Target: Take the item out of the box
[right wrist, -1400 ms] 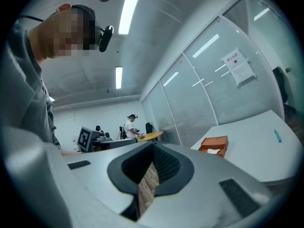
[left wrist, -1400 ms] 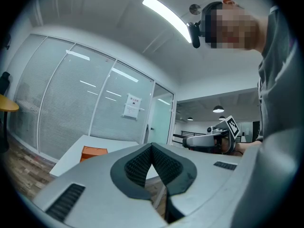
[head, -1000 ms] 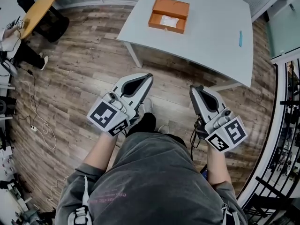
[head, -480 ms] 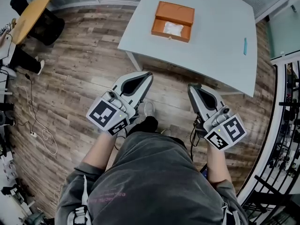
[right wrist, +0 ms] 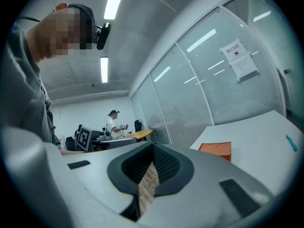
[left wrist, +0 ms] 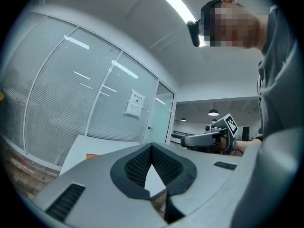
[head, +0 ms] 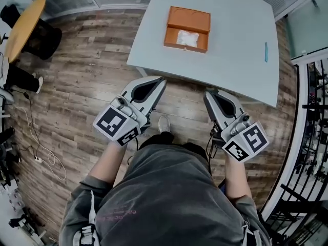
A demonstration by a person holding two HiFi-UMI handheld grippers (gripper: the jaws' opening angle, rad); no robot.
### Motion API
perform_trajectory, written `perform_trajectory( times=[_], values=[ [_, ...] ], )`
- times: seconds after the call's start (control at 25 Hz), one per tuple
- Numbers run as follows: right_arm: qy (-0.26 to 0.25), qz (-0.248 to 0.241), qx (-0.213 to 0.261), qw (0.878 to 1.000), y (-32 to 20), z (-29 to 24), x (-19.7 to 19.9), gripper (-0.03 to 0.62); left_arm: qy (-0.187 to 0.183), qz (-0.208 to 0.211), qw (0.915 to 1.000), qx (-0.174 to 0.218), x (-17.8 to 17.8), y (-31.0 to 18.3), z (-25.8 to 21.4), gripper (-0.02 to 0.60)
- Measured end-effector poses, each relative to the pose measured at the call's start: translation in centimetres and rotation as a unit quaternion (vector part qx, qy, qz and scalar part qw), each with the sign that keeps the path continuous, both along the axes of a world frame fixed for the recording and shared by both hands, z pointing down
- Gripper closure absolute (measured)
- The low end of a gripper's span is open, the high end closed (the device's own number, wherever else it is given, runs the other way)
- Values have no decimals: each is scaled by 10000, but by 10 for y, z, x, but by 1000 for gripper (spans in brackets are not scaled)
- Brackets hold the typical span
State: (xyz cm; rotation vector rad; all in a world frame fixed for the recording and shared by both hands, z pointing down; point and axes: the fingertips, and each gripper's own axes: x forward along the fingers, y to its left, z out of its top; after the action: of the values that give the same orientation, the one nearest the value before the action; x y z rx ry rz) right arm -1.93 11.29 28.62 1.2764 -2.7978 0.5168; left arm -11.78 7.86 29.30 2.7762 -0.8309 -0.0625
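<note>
Right now both grippers are held out over the wooden floor (head: 87, 91), just short of the near edge of the white table (head: 230, 45). Neither one touches the table.

The left gripper (head: 162, 80) has its fingers pressed together at the tips. Nothing is between them; only the table and a bit of floor show through the little gap behind the tips. The right gripper (head: 207, 93) looks the same: its fingers meet at the tips and hold nothing. Through its gap you can see only floor boards.

The orange box (head: 189, 17) sits on the table, closer to the left edge than the right one, and well apart from both grippers. It is open on top. The item, a small white bag (head: 187, 38), lies inside the box against its near wall.

A thin blue pen (head: 265, 52) lies by the right edge of the table, far from the box.
</note>
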Motion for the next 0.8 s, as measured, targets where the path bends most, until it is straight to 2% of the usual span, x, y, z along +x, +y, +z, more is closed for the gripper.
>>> perform_trajectory(
  times=[0.32,0.8],
  values=[
    [20,132,5,9999,-23,-7,-6,589,28,127,9999,-3,-5,-25,-5,572],
    [-54,177,-32,9998,-68,-1,7,589,-47,175,9998,-64,10,-67,3,572]
  ],
)
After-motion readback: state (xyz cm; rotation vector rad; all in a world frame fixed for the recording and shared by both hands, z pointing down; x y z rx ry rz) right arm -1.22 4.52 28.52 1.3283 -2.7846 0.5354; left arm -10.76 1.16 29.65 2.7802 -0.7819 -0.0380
